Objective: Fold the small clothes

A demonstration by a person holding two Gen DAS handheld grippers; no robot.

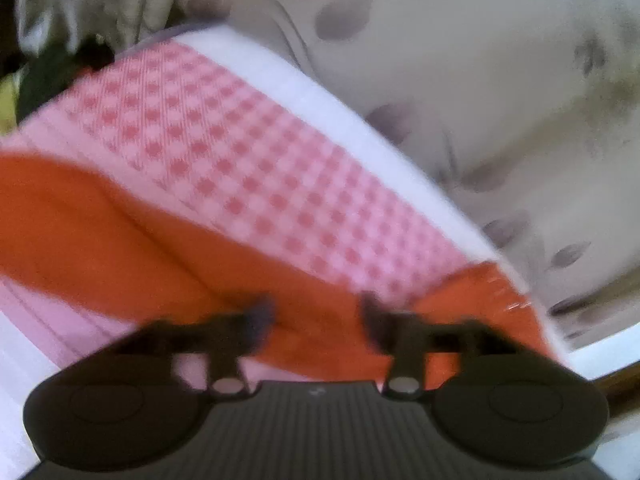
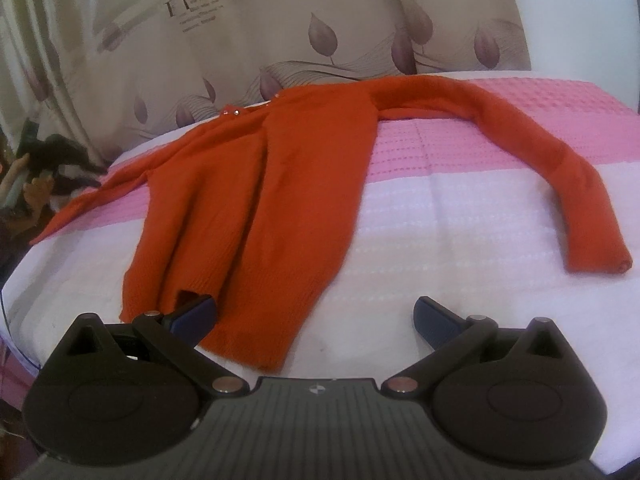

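Note:
An orange knit sweater (image 2: 256, 184) lies spread on a pink and white cloth (image 2: 460, 216), hem toward me, one sleeve stretched to the right (image 2: 576, 196) and one to the left. My right gripper (image 2: 316, 316) is open just above the hem, its left finger over the hem's edge. In the blurred left wrist view, my left gripper (image 1: 318, 312) is open, close over a strip of the orange sweater (image 1: 120, 232) on the pink checked cloth (image 1: 240, 152).
A beige curtain with purple leaf prints (image 2: 248, 40) hangs behind the cloth-covered surface. Dark cluttered objects (image 2: 44, 168) sit at the far left past the surface's edge. The surface's edge (image 1: 400, 140) runs diagonally in the left wrist view.

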